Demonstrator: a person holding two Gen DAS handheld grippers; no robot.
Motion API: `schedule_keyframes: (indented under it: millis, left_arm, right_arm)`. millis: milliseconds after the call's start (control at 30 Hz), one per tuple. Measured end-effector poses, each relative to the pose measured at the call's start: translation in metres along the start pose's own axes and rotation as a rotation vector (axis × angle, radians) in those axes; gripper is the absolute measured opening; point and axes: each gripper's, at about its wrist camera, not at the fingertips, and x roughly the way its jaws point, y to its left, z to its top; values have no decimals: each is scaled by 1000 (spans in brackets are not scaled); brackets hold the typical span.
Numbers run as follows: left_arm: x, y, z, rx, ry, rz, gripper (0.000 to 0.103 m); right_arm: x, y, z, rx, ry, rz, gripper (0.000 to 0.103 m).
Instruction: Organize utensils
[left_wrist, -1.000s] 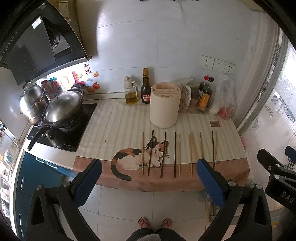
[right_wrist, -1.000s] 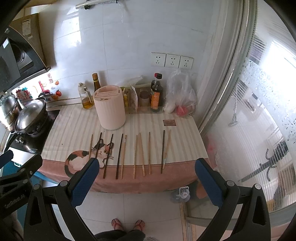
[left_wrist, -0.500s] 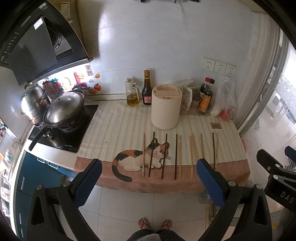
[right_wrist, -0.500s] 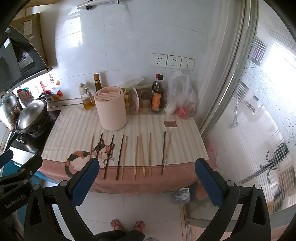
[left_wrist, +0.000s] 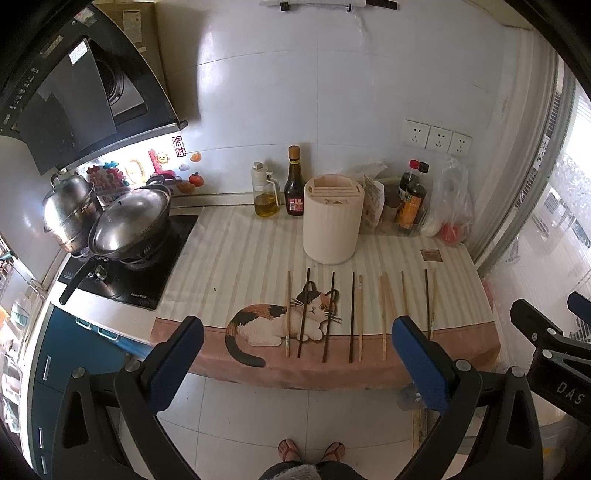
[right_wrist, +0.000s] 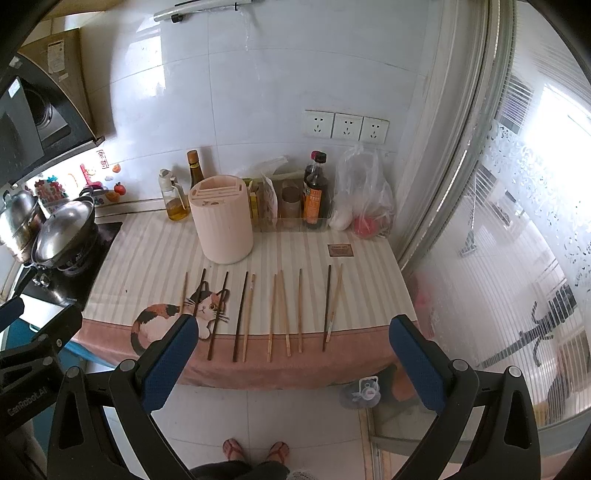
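Note:
Several chopsticks, dark (left_wrist: 352, 316) and light wood (left_wrist: 384, 317), lie side by side on a striped cloth with a cat picture (left_wrist: 284, 321). The same row of chopsticks (right_wrist: 284, 314) shows in the right wrist view. Behind them stands a cream cylindrical utensil holder (left_wrist: 333, 218) (right_wrist: 222, 218) with slots on top. My left gripper (left_wrist: 295, 354) is open, held above the floor in front of the counter. My right gripper (right_wrist: 291, 354) is open too, equally far back, with nothing between its fingers.
A stove with a lidded wok (left_wrist: 129, 225) and a steel pot (left_wrist: 70, 210) sits at the left. Oil and sauce bottles (left_wrist: 294, 182), jars and a plastic bag (right_wrist: 364, 195) line the back wall. A glass sliding door (right_wrist: 517, 221) stands at the right. The person's sandalled feet (left_wrist: 310, 450) are below.
Both grippers have drifted slightly closer to the counter and a little lower; the chopsticks and holder look a bit larger. Nothing on the counter has moved.

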Motion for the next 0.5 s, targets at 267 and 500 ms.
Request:
schedule_keyframes:
  millis: [267, 500]
  left_arm:
    - [0, 0, 2, 0, -1, 2, 103]
    - [1, -1, 3, 0, -3, 2, 103]
  right_arm:
    - [-1, 2, 1, -2, -3, 1, 103]
    - [-2, 6, 4, -3, -5, 3, 103]
